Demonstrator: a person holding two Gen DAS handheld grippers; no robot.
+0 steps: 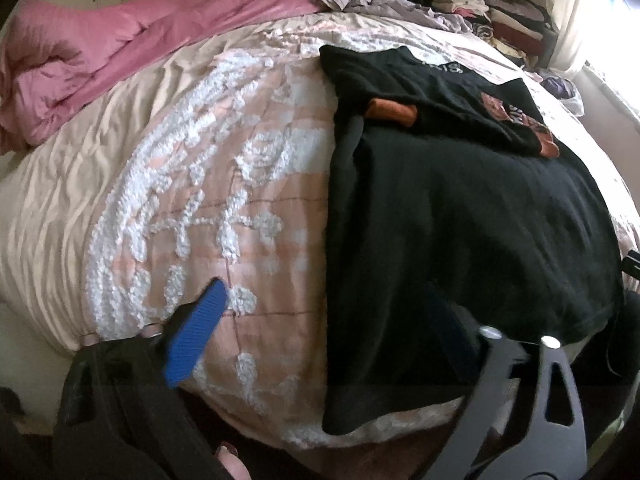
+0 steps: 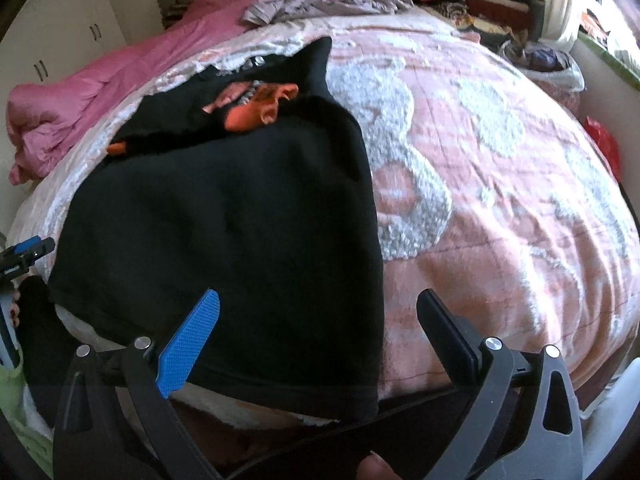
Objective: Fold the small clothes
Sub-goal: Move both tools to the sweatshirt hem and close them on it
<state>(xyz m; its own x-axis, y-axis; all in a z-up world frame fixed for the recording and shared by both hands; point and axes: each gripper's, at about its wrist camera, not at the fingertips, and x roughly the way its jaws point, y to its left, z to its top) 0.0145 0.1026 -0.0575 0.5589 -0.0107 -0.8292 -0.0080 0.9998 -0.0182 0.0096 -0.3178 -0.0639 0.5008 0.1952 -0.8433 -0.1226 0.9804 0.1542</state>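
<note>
1. Two tools [image 1: 324, 320] hang wide apart and empty in the left wrist view; the left one straddles the near left hem of the black knit garment with orange print [image 1: 460, 216], lying partly folded on the pink tufted bedspread [image 1: 248, 208].
2. The right wrist view alone shows the right tool [image 2: 320, 328], gaping and empty over the garment's right hem; folding seems barely begun.

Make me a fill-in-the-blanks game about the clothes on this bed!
1. The big garment lying flat on the bedspread is coloured ____.
2. The rumpled blanket at the far side of the bed is coloured ____.
3. The left gripper has ribbed pads coloured ____.
4. The right gripper has its jaws ____, pressing on nothing.

Missing words: black; pink; blue; open
</note>
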